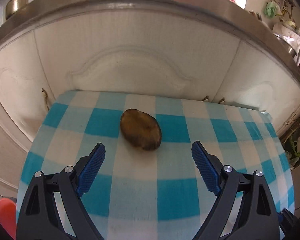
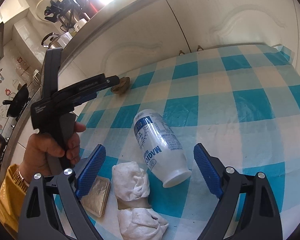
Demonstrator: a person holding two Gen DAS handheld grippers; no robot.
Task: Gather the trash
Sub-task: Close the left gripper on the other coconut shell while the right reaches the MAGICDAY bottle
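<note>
A brown oval shell-like scrap lies on the blue-and-white checked tablecloth, just ahead of my open, empty left gripper. In the right wrist view the same scrap sits at the far left, partly hidden by the left gripper's tip. My right gripper is open and empty above a white bottle with blue print lying on its side, a crumpled white tissue, a second tissue wad and a flat gold sachet.
White cabinet doors under a steel counter edge stand right behind the table. Pots and a kettle sit on the counter. An orange object is at the lower left beside the table.
</note>
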